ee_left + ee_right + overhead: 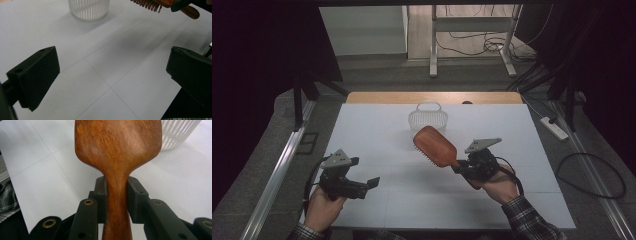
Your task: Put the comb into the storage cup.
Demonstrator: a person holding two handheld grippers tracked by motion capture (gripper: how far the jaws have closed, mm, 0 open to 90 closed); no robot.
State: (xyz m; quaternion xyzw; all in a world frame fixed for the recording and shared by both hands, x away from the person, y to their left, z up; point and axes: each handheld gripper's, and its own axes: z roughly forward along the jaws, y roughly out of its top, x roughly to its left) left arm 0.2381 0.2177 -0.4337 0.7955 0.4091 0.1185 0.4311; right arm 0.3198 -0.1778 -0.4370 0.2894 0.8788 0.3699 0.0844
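Observation:
A wooden paddle hairbrush (435,146) is held above the white table, its wide head pointing up and left toward the basket, bristles facing down. My right gripper (460,167) is shut on its handle (117,202), one pad pressing each side. The bristles and handle end (160,5) appear at the top of the left gripper view. A white slatted basket (428,119) stands upright at the back middle of the table, also as basket (89,8) and basket (178,132). My left gripper (373,184) hovers at the front left, jaws wide open with nothing between them.
The white table top (377,130) has a wooden strip along its far edge. A metal rail (277,170) runs along the left side. A power strip (554,127) and cables lie on the floor to the right, and desk legs stand behind.

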